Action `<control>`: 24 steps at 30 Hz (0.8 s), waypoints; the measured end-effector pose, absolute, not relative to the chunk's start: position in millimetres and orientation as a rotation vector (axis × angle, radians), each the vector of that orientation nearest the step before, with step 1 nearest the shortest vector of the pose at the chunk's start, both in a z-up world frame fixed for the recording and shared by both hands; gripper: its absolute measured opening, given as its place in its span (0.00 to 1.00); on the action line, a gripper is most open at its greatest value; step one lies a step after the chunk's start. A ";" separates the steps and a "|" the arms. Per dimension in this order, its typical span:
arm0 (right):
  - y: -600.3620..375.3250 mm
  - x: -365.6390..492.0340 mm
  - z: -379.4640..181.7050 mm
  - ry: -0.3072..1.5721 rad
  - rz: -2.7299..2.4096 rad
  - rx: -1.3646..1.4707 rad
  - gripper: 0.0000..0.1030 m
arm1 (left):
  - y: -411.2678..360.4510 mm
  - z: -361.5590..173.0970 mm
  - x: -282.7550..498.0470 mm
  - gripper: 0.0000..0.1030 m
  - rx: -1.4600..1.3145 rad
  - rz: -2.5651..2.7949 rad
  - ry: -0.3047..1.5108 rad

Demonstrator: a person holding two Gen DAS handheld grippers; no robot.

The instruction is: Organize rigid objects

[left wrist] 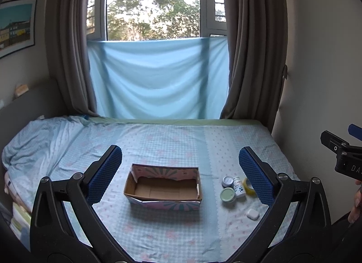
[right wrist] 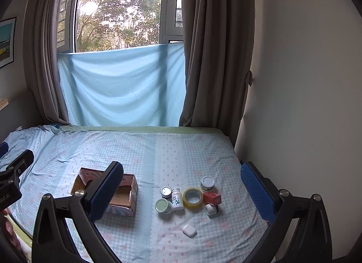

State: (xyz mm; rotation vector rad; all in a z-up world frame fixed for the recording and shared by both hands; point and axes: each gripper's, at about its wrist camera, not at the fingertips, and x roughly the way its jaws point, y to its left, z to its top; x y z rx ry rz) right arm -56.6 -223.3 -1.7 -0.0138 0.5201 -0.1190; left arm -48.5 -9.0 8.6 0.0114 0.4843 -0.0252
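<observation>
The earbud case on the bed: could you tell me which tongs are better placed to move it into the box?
Probably the right tongs. They are open and the earbud case lies between their fingers, close below. The left tongs, also open, frame the empty box instead.

Right tool [right wrist: 181, 186] agape above tape roll [right wrist: 192, 197].

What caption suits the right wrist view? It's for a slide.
Open right gripper above a bed, facing small containers, a tape roll and an empty cardboard box.
</observation>
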 end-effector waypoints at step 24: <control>-226.6 -53.4 -1.9 0.535 -0.134 -0.010 1.00 | -24.0 0.2 -25.7 0.99 0.009 -0.058 0.527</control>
